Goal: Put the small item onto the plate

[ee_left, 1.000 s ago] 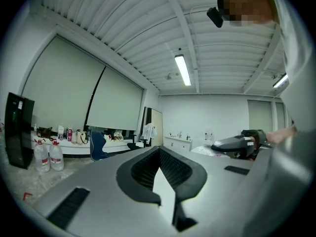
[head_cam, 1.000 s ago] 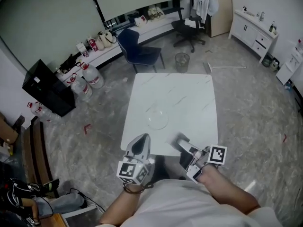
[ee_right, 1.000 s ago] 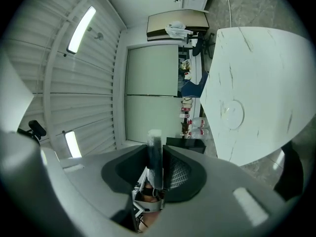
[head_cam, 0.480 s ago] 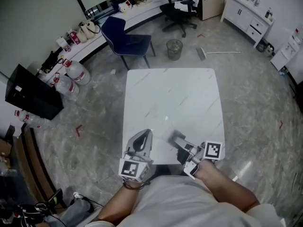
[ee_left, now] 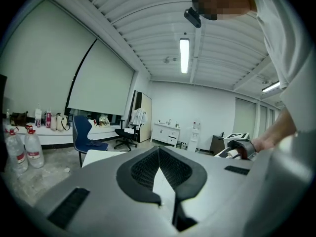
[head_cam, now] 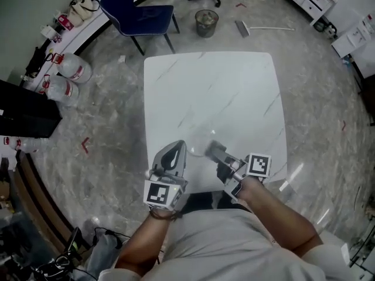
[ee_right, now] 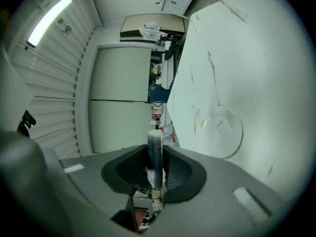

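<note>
Small item (ee_right: 155, 136), slim dark stick with a pale tip, is pinched between the jaws of my right gripper (ee_right: 156, 150) and pokes out past the pads, held off the table and not on the plate. Clear plate (ee_right: 232, 132) lies flat and bare on the white marble table (head_cam: 222, 92), ahead of the jaws and apart from the item. In the head view my right gripper (head_cam: 214, 151) is over the table's near edge, right of centre. The plate is too faint to place there. My left gripper (head_cam: 174, 153) is just left of it, near edge too, jaws pressed together at the tips on nothing. Far side: blue chair (head_cam: 136, 13), bin (head_cam: 205, 22), water bottles (head_cam: 70, 69) far left
</note>
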`<state>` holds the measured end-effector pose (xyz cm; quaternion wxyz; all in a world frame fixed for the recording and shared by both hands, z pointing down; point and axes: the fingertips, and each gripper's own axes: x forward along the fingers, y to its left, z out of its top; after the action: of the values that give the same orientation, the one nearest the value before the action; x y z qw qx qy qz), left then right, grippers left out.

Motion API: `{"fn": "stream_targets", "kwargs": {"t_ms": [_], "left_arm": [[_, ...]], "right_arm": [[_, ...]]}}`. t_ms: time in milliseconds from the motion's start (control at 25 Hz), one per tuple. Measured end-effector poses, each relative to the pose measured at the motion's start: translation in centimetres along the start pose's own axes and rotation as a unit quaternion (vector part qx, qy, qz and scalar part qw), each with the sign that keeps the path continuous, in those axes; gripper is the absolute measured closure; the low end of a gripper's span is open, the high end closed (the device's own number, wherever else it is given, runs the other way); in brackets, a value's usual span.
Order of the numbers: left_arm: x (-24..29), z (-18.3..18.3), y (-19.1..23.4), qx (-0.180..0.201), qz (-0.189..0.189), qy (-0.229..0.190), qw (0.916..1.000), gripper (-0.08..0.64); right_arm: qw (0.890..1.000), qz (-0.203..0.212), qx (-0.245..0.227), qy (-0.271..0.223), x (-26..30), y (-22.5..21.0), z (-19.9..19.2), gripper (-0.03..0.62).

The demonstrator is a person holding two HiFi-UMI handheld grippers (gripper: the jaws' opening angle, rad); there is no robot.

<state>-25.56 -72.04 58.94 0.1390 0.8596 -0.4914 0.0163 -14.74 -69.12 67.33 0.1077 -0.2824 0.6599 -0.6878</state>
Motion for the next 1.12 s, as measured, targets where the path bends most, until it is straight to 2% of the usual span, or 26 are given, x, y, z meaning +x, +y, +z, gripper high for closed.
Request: {"fn": "stream_targets", "kwargs": {"t_ms": [280, 520, 800, 1120], "left_arm": [[2.5, -5.2, 3.7, -0.003, -0.004, 0.027, 0.9996, 0.554], [2.5, -8.4, 5.7, -0.015, 0.005, 0.052, 0.9985, 0.554], [2.7, -9.9, 7.7, -0.03, 0.014, 0.059, 0.9977, 0.554], [2.3, -11.1, 9.0, -0.042, 0.022, 0.068, 0.9966, 0.554]], "right_arm": [[0.998, -0.064, 0.018, 0.001, 4.9, -7.9, 0.8, 0.495], [0.995, -0.094, 0.03, 0.009, 8.5, -12.0, 0.6, 0.495], [0.991, -0.132, 0.015, 0.031, 10.9, -14.7, 0.8, 0.495], [0.986, -0.164, 0.012, 0.029, 11.3, -16.4, 1.2, 0.491]]}}
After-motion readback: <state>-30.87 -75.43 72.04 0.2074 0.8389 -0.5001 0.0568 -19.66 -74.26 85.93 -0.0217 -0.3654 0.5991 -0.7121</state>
